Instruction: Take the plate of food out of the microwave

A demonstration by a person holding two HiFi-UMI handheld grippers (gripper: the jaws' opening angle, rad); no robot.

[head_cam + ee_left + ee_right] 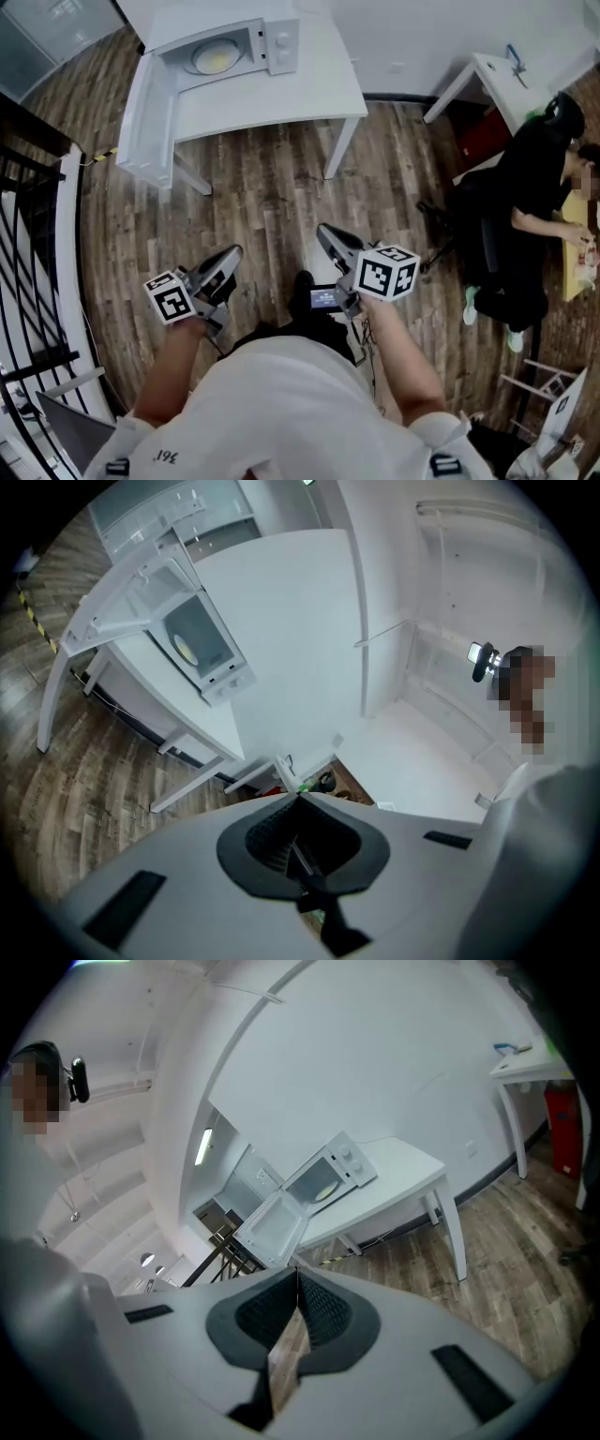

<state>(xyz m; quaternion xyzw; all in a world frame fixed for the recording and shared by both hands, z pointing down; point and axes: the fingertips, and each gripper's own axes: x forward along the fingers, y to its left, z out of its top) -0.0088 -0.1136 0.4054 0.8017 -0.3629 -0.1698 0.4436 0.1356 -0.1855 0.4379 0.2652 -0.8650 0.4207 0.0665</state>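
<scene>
A white microwave (pixel 246 42) stands on a white table (pixel 281 94) far ahead of me, its door (pixel 150 117) swung wide open to the left. Inside lies a plate of yellow food (pixel 214 59). The left gripper view shows the microwave (pixel 199 641) and plate (pixel 187 650) small and distant. In the right gripper view, the microwave (pixel 323 1180) and plate (pixel 323 1189) are just as small. My left gripper (pixel 229 254) and right gripper (pixel 324 231) hover over the wooden floor, well short of the table. Both are shut with nothing between the jaws.
A black railing (pixel 33 272) runs along the left. At the right a person in black (pixel 525 216) sits on a chair at a desk, beside a second white table (pixel 487 80). Wooden floor (pixel 272 206) lies between me and the microwave table.
</scene>
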